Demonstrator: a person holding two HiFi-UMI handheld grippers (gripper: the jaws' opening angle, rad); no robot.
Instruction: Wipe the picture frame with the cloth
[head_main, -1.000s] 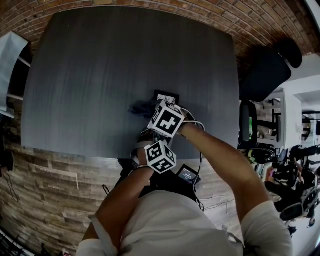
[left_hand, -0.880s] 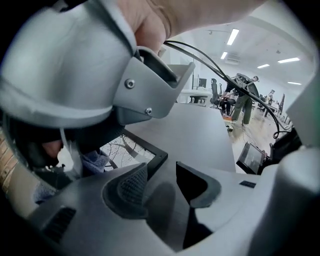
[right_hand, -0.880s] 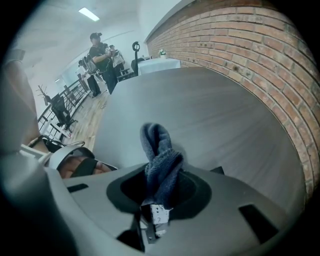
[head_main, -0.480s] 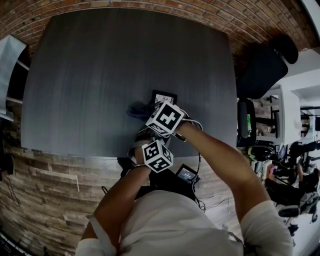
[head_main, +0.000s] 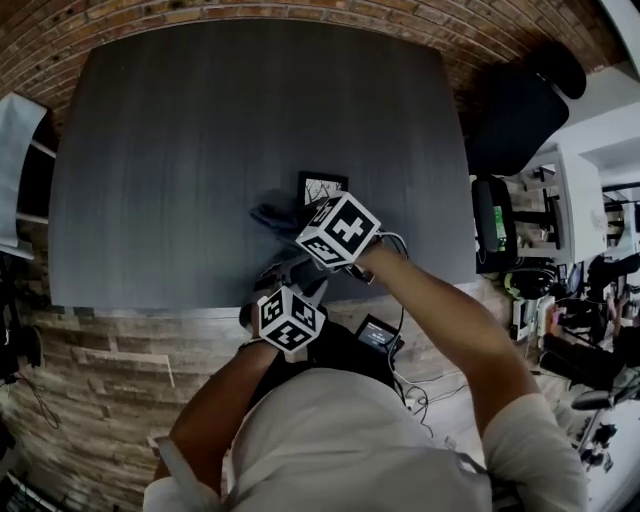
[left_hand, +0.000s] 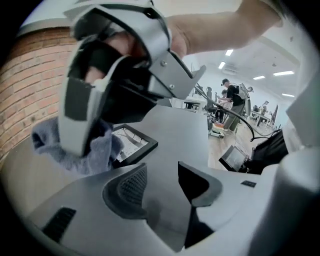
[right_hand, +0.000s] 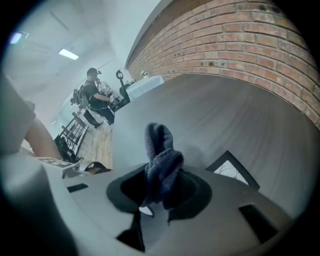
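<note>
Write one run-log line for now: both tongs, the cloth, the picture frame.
right tongs: shut on cloth | left tongs: opening, empty | picture frame: flat on table, next to cloth

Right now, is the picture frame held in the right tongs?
No, the right tongs pinch the cloth, while the picture frame lies on the table beyond.

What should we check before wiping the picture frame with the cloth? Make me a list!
1. The cloth is pinched in the right gripper: ok.
2. The picture frame lies flat on the table: ok.
3. The left gripper is empty, its jaws opening: ok.
4. The left gripper steadies the picture frame: not ok, it is apart from it.
5. The cloth touches the picture frame: cannot tell.
</note>
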